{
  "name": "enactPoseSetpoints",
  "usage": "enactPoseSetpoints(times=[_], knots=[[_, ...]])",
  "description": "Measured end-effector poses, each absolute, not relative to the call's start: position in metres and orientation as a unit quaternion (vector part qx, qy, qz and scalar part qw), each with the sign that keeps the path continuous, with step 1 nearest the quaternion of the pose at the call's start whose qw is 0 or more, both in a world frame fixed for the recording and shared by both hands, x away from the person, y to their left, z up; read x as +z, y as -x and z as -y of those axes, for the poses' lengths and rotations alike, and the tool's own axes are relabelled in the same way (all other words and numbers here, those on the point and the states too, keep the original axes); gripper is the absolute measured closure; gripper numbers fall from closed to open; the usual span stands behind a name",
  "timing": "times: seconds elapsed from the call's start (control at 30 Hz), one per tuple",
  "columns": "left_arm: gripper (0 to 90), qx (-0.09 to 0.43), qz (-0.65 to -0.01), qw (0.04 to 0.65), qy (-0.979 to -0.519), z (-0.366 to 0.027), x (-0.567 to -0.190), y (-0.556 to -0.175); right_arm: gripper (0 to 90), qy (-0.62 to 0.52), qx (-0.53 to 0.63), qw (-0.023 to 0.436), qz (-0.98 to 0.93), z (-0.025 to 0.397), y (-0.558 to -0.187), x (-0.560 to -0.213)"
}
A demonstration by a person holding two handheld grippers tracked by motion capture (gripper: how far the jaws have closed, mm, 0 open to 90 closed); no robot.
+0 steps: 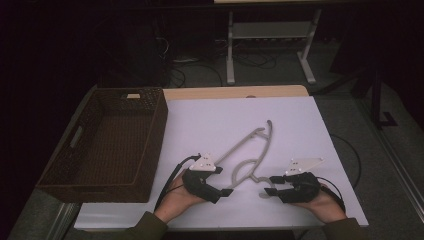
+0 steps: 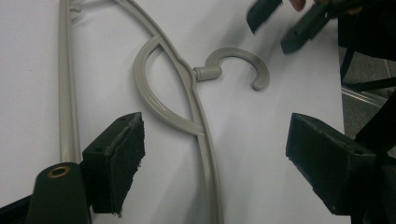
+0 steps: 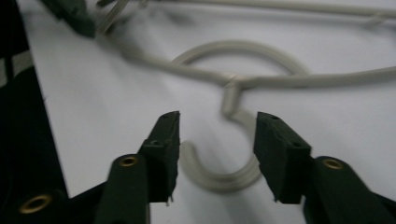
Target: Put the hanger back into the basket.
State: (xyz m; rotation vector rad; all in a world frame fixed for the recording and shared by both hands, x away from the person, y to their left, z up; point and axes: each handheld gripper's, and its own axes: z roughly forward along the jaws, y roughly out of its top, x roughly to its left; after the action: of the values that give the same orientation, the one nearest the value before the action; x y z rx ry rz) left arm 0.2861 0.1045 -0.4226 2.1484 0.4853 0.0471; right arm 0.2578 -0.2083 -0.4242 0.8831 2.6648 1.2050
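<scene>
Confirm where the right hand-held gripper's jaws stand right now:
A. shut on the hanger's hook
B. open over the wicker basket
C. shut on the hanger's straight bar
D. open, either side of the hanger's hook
D. In the right gripper view the right hand-held gripper has its jaws apart with the curved hook of the grey hanger lying on the table between them, not clamped.

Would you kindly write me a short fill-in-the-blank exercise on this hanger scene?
1. The hanger lies flat on the ____ sheet.
2. The right tool is open, its jaws to either side of the hanger's ____.
3. The wicker basket stands at the table's ____ side.
4. The left tool has its jaws ____.

Missing words: white; hook; left; open
</scene>
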Motion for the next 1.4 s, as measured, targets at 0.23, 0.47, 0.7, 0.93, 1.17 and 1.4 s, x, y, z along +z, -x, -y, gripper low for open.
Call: enactPoseSetpoints(times=[0.23,0.47,0.7,0.93,1.17,1.4], knots=[[18.0,0.019,-0.198,0.453,-0.869,-0.107,-0.423,-0.287,67.1,-0.258,0.366,0.02,-0.894,0.197,-0.261,-0.438],[17.7,0.018,-0.198,0.452,-0.87,-0.107,-0.423,-0.287,72.6,-0.244,0.357,0.02,-0.901,0.193,-0.262,-0.441],[17.7,0.019,-0.2,0.452,-0.869,-0.109,-0.424,-0.288,78.0,-0.238,0.347,0.033,-0.907,0.185,-0.26,-0.444],[17.5,0.017,-0.198,0.447,-0.872,-0.108,-0.426,-0.287,79.3,-0.243,0.351,0.022,-0.904,0.185,-0.263,-0.444],[17.4,0.016,-0.197,0.446,-0.873,-0.108,-0.426,-0.287,79.3,-0.238,0.375,0.009,-0.896,0.184,-0.267,-0.439],[18.7,0.023,-0.193,0.422,-0.886,-0.102,-0.43,-0.289,79.3,-0.238,0.385,0.009,-0.892,0.182,-0.266,-0.432]])
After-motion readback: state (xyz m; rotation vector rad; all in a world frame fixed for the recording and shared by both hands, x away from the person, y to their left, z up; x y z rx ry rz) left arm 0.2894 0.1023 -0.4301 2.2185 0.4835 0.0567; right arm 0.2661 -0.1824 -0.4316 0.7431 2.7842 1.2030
